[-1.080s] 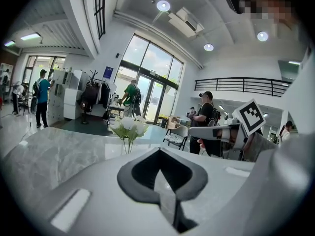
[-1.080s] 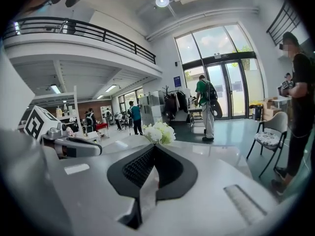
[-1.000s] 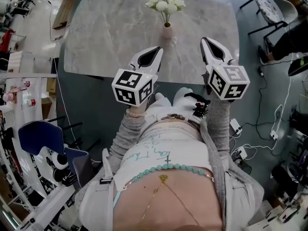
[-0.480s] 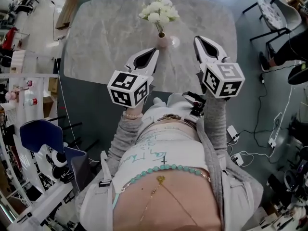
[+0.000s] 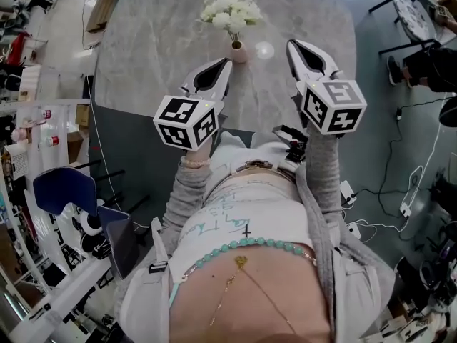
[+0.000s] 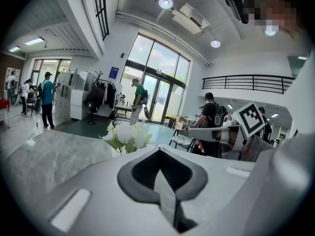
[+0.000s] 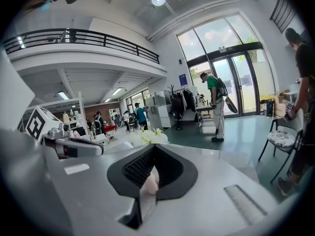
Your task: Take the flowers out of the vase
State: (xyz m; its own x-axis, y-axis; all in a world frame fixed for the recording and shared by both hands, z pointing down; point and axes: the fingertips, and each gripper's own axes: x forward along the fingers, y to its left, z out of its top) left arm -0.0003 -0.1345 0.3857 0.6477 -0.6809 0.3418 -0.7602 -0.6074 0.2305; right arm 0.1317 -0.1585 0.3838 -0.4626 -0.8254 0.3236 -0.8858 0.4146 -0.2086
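Fingers of the left gripper (image 6: 158, 151) are closed tip to tip, with the seam between them running down the middle of the left gripper view, and they hold nothing. Fingers of the right gripper (image 7: 152, 147) are likewise drawn together and empty. A pale pink shape (image 7: 151, 181) shows through the opening between its pads; what it is cannot be confirmed. The head view shows both grippers raised over the near edge of the marble table (image 5: 143, 63), each carrying its marker cube, left (image 5: 186, 122) and right (image 5: 332, 106), at the rear. The flowers (image 5: 230, 9), a white cluster with green leaves, stand upright in the vase (image 5: 238, 51). This small pink vase sits on the table toward its far side, roughly on the line between the two grippers. The left gripper's tip lies near the vase, at its lower left, and does not touch it. The right gripper's tip lies to the vase's right, further off. A small round pale object (image 5: 264, 49) sits on the table between that tip and the vase; its nature cannot be determined. Both gripper views show the flowers beyond the fingertips, clear of contact. Several people (image 6: 47, 98) stand in the hall beyond the table.
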